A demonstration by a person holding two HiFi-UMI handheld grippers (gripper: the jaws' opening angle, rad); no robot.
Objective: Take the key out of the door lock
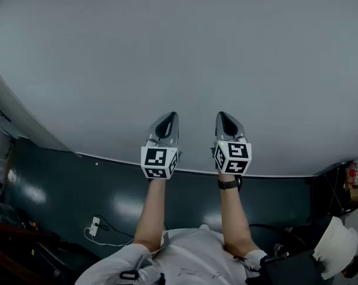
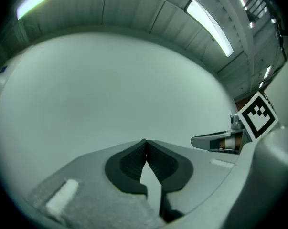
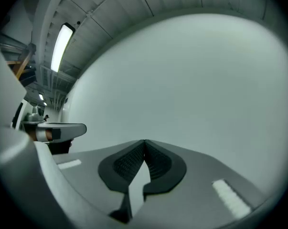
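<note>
No key, lock or door fitting shows in any view. In the head view my left gripper point(image 1: 167, 116) and right gripper point(image 1: 225, 115) are held side by side, level with each other, pointing at a plain pale grey surface point(image 1: 179, 58). Both are shut, the pads meeting at the tips with nothing between them. The left gripper view shows its own jaws point(image 2: 145, 141) closed in front of that blank surface, with the right gripper point(image 2: 215, 141) to its right. The right gripper view shows the same for its jaws point(image 3: 144, 141), with the left gripper point(image 3: 62, 130) to its left.
Below the pale surface's edge lies a dark floor point(image 1: 60, 189) with a white power strip and cable point(image 1: 95, 225). A white rounded object point(image 1: 336, 248) sits at the lower right. Ceiling light strips point(image 2: 208, 25) point(image 3: 61, 44) run above the surface.
</note>
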